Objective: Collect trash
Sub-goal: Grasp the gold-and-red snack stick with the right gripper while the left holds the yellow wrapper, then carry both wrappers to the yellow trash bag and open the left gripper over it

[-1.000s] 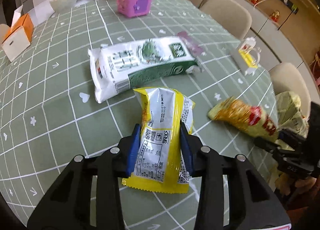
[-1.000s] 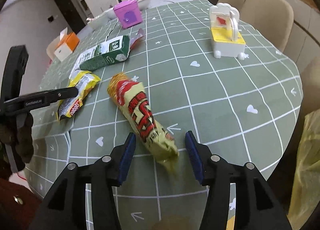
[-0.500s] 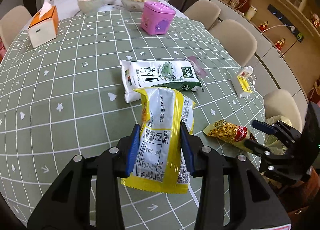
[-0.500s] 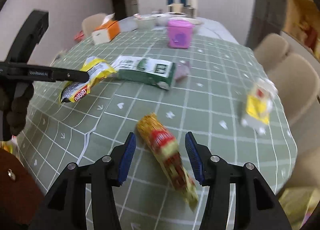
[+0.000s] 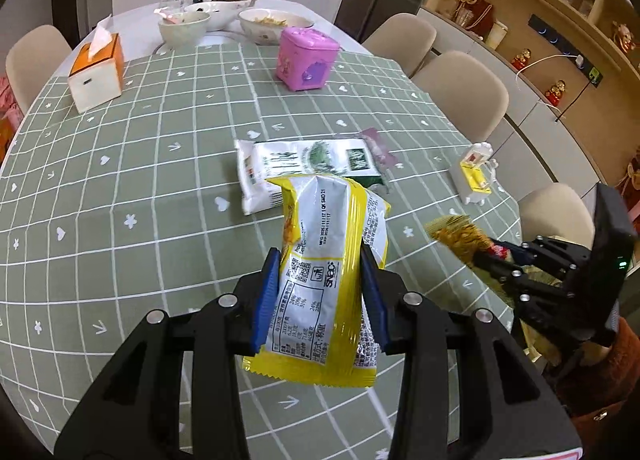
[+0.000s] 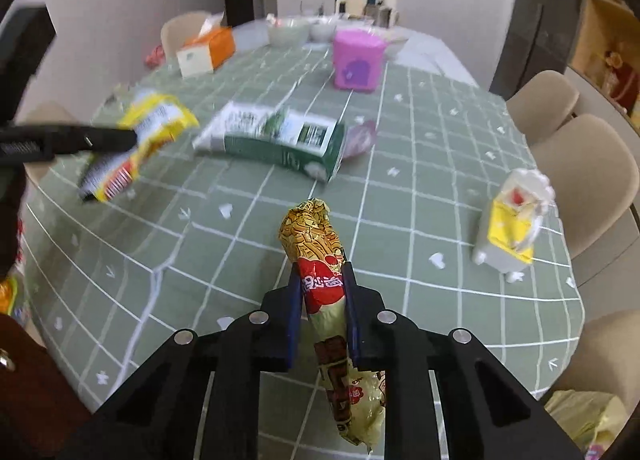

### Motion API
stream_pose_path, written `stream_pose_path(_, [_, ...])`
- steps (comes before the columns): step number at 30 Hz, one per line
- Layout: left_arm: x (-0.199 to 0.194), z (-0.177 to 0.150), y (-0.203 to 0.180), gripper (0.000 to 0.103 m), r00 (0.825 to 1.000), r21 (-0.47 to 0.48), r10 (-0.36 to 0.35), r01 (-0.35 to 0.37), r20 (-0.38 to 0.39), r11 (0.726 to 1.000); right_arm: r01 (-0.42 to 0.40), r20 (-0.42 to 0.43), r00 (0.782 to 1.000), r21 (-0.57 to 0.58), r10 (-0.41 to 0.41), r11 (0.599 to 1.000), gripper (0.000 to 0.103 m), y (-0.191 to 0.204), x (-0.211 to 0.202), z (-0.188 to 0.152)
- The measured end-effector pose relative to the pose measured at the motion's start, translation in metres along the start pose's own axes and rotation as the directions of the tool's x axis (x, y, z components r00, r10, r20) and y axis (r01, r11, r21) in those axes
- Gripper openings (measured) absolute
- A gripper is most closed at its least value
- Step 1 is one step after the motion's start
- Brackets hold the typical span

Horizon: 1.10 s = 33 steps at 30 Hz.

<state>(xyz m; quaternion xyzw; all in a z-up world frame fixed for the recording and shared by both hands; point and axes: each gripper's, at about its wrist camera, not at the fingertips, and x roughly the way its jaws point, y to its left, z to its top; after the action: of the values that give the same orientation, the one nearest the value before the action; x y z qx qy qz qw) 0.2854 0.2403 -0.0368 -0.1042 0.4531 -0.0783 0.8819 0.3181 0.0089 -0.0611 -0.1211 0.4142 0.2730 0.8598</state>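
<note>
My left gripper (image 5: 320, 260) is shut on a yellow snack packet (image 5: 328, 244), held up above the green checked tablecloth (image 5: 120, 180). My right gripper (image 6: 320, 272) has its jaws closing, and the blue pads press on a red-and-gold snack packet (image 6: 310, 228) that hangs clear of the cloth. The left wrist view shows that packet (image 5: 456, 236) at the right, in the right gripper (image 5: 492, 256). A green-and-white carton (image 5: 312, 164) lies flat mid-table, with a purple wrapper (image 5: 378, 146) at its right end.
A pink box (image 5: 306, 60), an orange tissue box (image 5: 96, 74) and bowls (image 5: 184, 26) stand farther back. A white-and-yellow toy (image 6: 512, 228) stands near the right edge. Beige chairs (image 5: 460, 88) ring the table. A yellowish bag (image 6: 580, 412) sits low at the right.
The right gripper has closed on the red-and-gold packet and raised it off the table. The left gripper has risen with the yellow packet still in it.
</note>
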Motion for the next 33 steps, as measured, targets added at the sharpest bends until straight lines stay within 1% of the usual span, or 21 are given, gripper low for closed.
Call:
stream_pose_path(2, [0.0, 0.003, -0.009, 0.037, 1.0, 0.007, -0.012, 0.012, 0.004, 1.0, 0.008, 0.025, 1.0, 0.017, -0.008, 1.0, 0.019, -0.006, -0.018, 0.001])
stream_pose_path(5, [-0.005, 0.012, -0.033, 0.037, 0.999, 0.036, -0.045, 0.044, 0.027, 0.998, 0.027, 0.064, 0.998, 0.035, -0.029, 0.999, 0.019, -0.014, -0.045, 0.0])
stream_pose_path(9, [-0.01, 0.026, -0.072, 0.037, 0.993, 0.083, -0.099, 0.093, 0.065, 0.992, 0.077, 0.134, 0.987, 0.095, -0.089, 0.993, 0.019, -0.037, -0.093, -0.005])
stream_pose_path(11, [-0.013, 0.035, -0.096, 0.037, 0.987, 0.116, -0.139, 0.128, 0.087, 0.985, 0.1, 0.154, 0.981, 0.123, -0.118, 0.987, 0.019, -0.048, -0.111, -0.009])
stream_pose_path(13, [-0.016, 0.045, -0.127, 0.037, 0.977, 0.156, -0.183, 0.166, 0.107, 0.974, 0.134, 0.178, 0.97, 0.16, -0.162, 0.978, 0.019, -0.063, -0.136, -0.016])
stream_pose_path(15, [-0.018, 0.051, -0.151, 0.037, 0.968, 0.185, -0.218, 0.193, 0.123, 0.964, 0.179, 0.204, 0.954, 0.197, -0.219, 0.964, 0.019, -0.081, -0.164, -0.026])
stream_pose_path(18, [-0.021, 0.06, -0.197, 0.037, 0.946, 0.231, -0.291, 0.255, 0.141, 0.939, 0.233, 0.224, 0.93, 0.25, -0.29, 0.94, 0.019, -0.107, -0.199, -0.042])
stream_pose_path(20, [-0.022, 0.061, -0.231, 0.037, 0.928, 0.262, -0.347, 0.303, 0.14, 0.916, 0.276, 0.228, 0.91, 0.291, -0.346, 0.916, 0.019, -0.127, -0.224, -0.058])
stream_pose_path(21, [-0.02, 0.059, -0.251, 0.037, 0.917, 0.282, -0.375, 0.328, 0.134, 0.902, 0.294, 0.227, 0.901, 0.307, -0.369, 0.905, 0.019, -0.134, -0.233, -0.066])
stream_pose_path(22, [-0.018, 0.057, -0.267, 0.037, 0.911, 0.299, -0.392, 0.343, 0.125, 0.891, 0.313, 0.225, 0.89, 0.326, -0.395, 0.892, 0.019, -0.144, -0.244, -0.076])
stream_pose_path(23, [-0.015, 0.054, -0.284, 0.037, 0.907, 0.317, -0.406, 0.355, 0.111, 0.879, 0.323, 0.224, 0.885, 0.337, -0.409, 0.884, 0.019, -0.15, -0.25, -0.082])
stream_pose_path(24, [-0.011, 0.052, -0.3, 0.037, 0.903, 0.335, -0.42, 0.368, 0.094, 0.867, 0.342, 0.22, 0.873, 0.36, -0.435, 0.868, 0.019, -0.16, -0.262, -0.094])
stream_pose_path(25, [-0.006, 0.049, -0.315, 0.037, 0.899, 0.352, -0.43, 0.379, 0.078, 0.856, 0.35, 0.218, 0.868, 0.37, -0.446, 0.861, 0.019, -0.166, -0.267, -0.101])
stream_pose_path(26, [-0.002, 0.047, -0.327, 0.037, 0.897, 0.362, -0.437, 0.386, 0.067, 0.849, 0.364, 0.215, 0.858, 0.389, -0.467, 0.846, 0.019, -0.175, -0.277, -0.112])
stream_pose_path(28, [0.009, 0.039, -0.357, 0.037, 0.89, 0.38, -0.455, 0.412, 0.028, 0.828, 0.378, 0.209, 0.846, 0.414, -0.491, 0.828, 0.019, -0.187, -0.288, -0.128])
stream_pose_path(31, [0.024, 0.025, -0.397, 0.037, 0.881, 0.399, -0.473, 0.443, -0.026, 0.803, 0.382, 0.192, 0.836, 0.468, -0.514, 0.797, 0.019, -0.21, -0.303, -0.156])
stream_pose_path(33, [0.033, 0.016, -0.417, 0.037, 0.877, 0.408, -0.477, 0.458, -0.062, 0.789, 0.376, 0.184, 0.835, 0.499, -0.519, 0.781, 0.019, -0.224, -0.308, -0.171])
